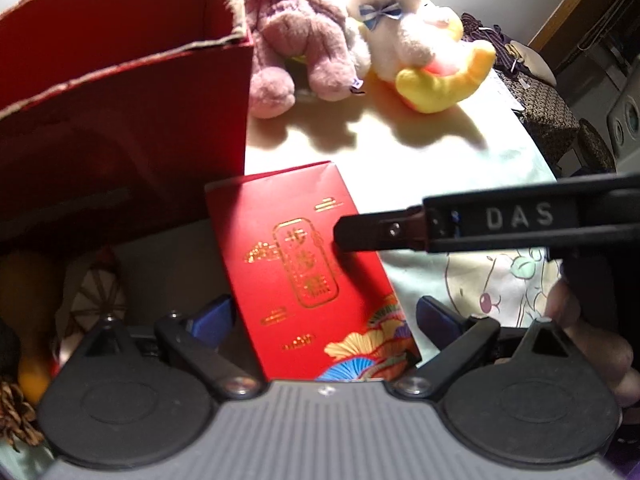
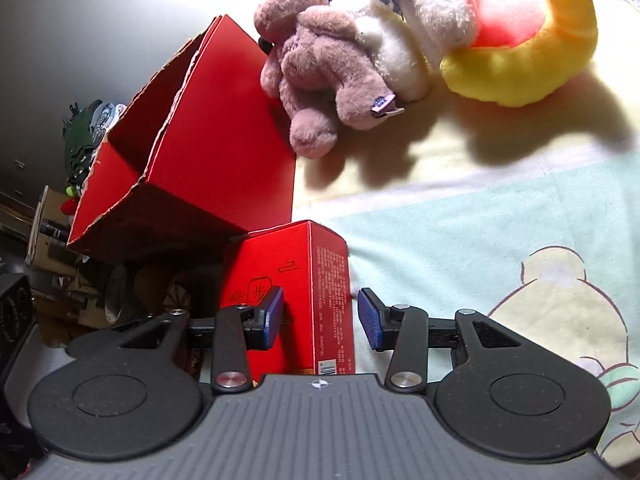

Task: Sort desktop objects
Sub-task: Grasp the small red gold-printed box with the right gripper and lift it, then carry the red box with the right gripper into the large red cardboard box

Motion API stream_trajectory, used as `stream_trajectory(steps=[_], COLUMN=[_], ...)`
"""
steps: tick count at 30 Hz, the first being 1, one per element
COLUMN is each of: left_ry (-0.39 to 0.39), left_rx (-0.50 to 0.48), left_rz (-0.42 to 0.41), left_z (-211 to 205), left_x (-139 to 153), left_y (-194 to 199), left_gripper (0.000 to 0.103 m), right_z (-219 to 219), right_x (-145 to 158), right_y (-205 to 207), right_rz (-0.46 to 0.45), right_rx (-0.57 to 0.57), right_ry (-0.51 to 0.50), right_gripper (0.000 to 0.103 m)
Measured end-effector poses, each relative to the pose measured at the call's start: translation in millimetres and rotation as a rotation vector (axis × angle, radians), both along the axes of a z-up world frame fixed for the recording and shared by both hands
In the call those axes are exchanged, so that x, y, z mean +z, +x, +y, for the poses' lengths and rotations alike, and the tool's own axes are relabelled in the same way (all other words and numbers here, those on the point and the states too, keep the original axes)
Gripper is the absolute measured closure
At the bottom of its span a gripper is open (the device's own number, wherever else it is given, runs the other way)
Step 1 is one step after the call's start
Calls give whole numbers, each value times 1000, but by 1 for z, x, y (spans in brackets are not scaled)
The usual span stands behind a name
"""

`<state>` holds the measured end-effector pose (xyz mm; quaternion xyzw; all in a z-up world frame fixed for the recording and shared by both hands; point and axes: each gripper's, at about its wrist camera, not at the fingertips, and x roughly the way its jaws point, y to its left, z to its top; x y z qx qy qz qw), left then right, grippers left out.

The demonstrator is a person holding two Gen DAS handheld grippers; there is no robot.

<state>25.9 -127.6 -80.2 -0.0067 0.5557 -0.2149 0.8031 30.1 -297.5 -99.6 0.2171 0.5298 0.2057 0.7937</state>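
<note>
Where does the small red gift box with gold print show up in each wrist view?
Left wrist: the small red gift box sits centre-low, between the left gripper's open fingers, its gold-printed face up.
Right wrist: the same box is centre-low, between the right gripper's blue-padded fingers.
Shared landmark: the pink plush toy, beside the large open red box.

Gift box: lying on the bed sheet, between the jaws of the right gripper. Open carton: behind and left of the gift box, at the bed's edge. Plush dog: right of the carton, touching its wall. Plush duck: right of the dog, pressed against it.
</note>
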Motion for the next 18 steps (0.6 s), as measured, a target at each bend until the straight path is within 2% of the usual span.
stream_trajectory(steps=[6,10,13,18], left_ry=[6,-2,-1,-10], left_rx=[-6,-14,-51,-128], left_rz=[-8,-11,-29,-85], left_z=[-6,-10,-21,-47], left_x=[0,1,5,20], left_y=[-2,-1,-3,-4], left_gripper=[10,13,17,17], right_z=[5,-3,-15,-26], right_x=[-3,0,5,20], right_y=[-1,-2,-6,-18], right_rz=[0,-1,3,-36], right_rx=[31,32,5,-54], right_ry=[0,-10,-9,-27], right_gripper=[53,54,54,54])
